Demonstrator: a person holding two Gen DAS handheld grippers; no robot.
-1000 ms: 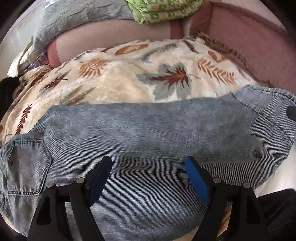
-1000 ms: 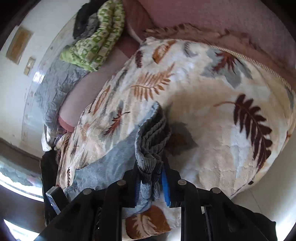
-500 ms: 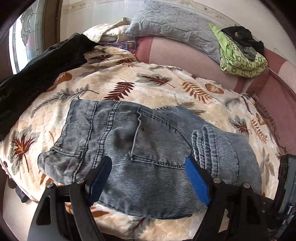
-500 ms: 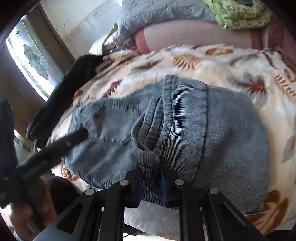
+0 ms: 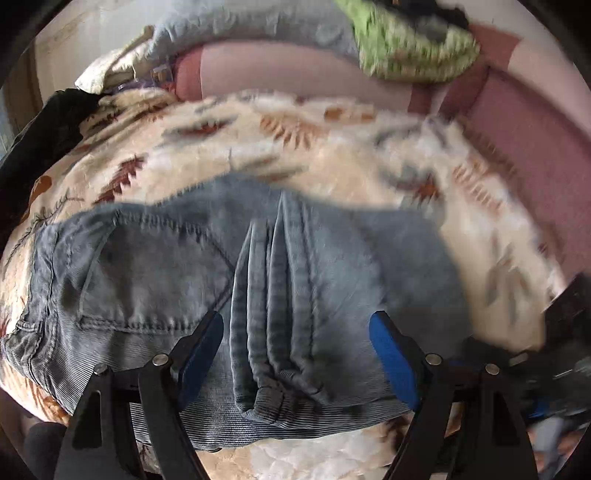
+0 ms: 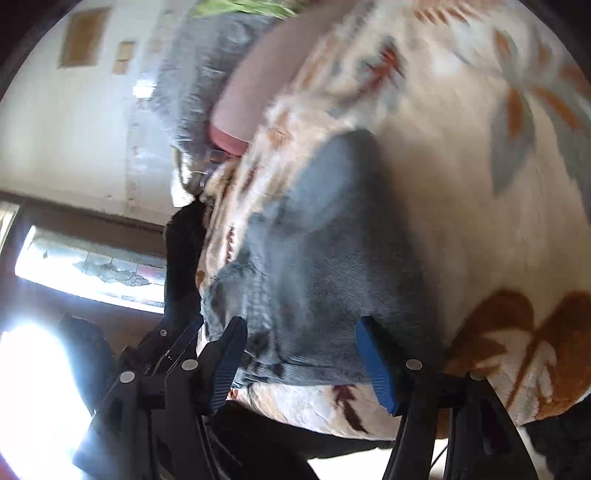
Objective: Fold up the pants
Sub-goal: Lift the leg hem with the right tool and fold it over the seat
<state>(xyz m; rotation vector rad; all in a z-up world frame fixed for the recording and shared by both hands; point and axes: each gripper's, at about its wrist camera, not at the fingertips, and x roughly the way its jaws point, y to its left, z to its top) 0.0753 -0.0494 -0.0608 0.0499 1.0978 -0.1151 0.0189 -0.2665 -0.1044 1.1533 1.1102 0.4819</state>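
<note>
Grey-blue denim pants [image 5: 147, 266] lie folded on a leaf-patterned blanket [image 5: 332, 166], back pocket to the left and a bunched leg end [image 5: 273, 332] draped over the middle. My left gripper [image 5: 295, 325] hovers open above that bunched end, its blue pads well clear of the cloth on both sides. In the right wrist view the pants [image 6: 332, 258] sit at the bed's near edge. My right gripper [image 6: 301, 326] is low there with its jaws opening. The denim lies between the pads, which do not press it.
A green patterned cloth [image 5: 413, 48] and a grey quilted pillow [image 5: 240, 26] lie on a pink bolster [image 5: 288, 70] at the back. A black garment [image 5: 48, 125] is at the bed's left side. A bright window [image 6: 92, 269] is beyond the bed's edge.
The right gripper, shut on the bunched leg end, has let it go, spread its jaws and dropped toward the bed's edge. The left wrist view has shifted across the pants, its gripper still open.
</note>
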